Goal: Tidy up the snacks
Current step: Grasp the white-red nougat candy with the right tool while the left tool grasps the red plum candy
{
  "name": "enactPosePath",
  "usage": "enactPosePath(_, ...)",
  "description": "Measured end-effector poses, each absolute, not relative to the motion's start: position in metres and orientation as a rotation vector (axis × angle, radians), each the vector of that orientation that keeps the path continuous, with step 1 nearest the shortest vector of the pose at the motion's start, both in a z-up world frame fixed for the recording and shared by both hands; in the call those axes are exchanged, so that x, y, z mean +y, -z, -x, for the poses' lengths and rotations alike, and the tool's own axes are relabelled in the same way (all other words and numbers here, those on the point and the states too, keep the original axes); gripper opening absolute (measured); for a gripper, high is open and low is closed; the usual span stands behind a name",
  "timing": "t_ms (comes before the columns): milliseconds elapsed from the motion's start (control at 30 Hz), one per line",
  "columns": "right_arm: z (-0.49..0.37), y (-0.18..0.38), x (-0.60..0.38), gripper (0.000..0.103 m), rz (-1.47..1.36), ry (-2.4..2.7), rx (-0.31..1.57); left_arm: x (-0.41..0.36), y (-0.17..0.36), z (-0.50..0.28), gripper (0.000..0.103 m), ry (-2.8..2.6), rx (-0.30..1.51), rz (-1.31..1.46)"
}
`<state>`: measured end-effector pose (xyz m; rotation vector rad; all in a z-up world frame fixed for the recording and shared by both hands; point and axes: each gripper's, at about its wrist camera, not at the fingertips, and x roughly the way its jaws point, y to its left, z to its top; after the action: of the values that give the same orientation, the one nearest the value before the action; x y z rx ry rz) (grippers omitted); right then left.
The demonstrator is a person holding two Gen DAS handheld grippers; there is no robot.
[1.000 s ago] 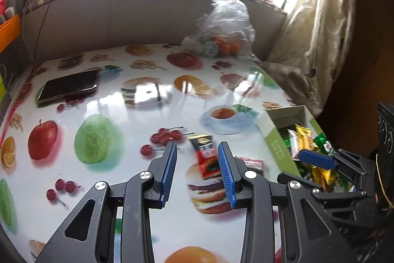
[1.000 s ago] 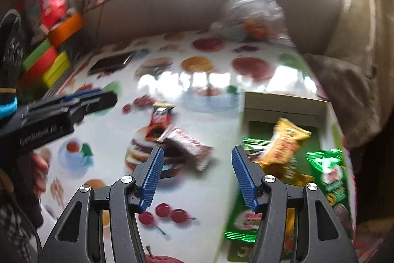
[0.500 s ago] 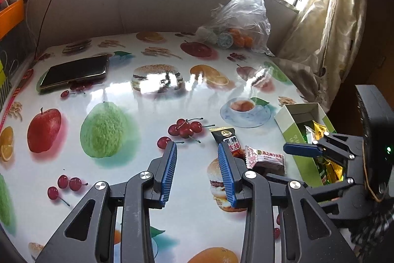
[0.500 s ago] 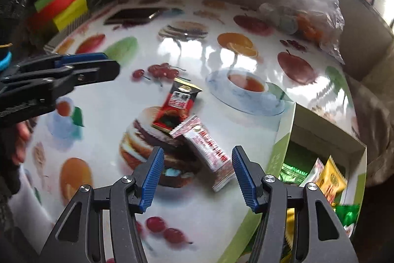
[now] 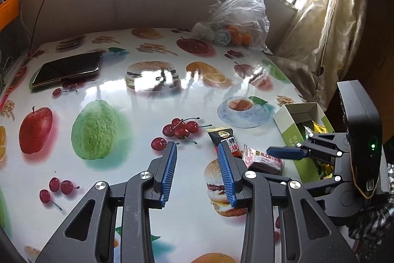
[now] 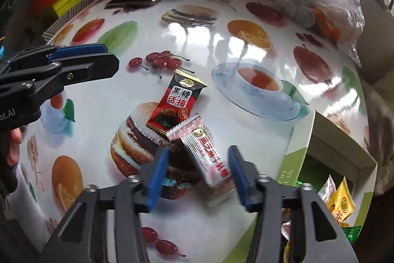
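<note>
- The left gripper (image 5: 197, 173) is hovering over the middle of the table (image 5: 138, 120), jaws a little apart and nothing between them; it is best keeping out of the way while the other one works.
- The dark red packet (image 6: 176, 102) is lying flat on the table, its lower corner tucked under the top end of the white packet (image 6: 204, 152). I would be lifting the white one straight up, so the red one is not being dragged along.
- The right gripper (image 6: 197, 179) is pointing steeply down over the white packet and its jaws are closing. The packet's lower end is sitting between the pads, nearer the right one, and as far as I can see the pads are not yet pressing on it.
- The packet is lying slantwise across the jaws, so the pinch is likely catching only its end. Centring it and squeezing across the filled part, not the crimped seal, should be giving a surer hold.
- The box (image 6: 295, 159) is standing open at the table's right edge, other wrapped snacks already inside. It is just beside the right gripper, so the carry is short: over the near wall and let go low.
</note>
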<state>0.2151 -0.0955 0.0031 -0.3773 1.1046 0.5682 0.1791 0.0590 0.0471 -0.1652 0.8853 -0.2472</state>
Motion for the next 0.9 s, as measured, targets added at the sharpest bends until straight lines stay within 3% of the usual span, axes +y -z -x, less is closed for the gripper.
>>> enactPosePath(100,-0.214,-0.002,-0.097,0.026,0.343,-0.567,1.108,0.059,-0.045,-0.183,0.036,0.252,0.893,0.176)
enactPosePath(233,-0.214,-0.002,-0.101,0.019,0.297,-0.551,1.104,0.056,-0.042,-0.187,0.036,0.26,0.902,0.177)
enactPosePath(900,-0.185,-0.02,-0.122,0.017,0.139,-0.449,1.039,0.017,-0.021,-0.214,0.036,0.317,0.966,0.151)
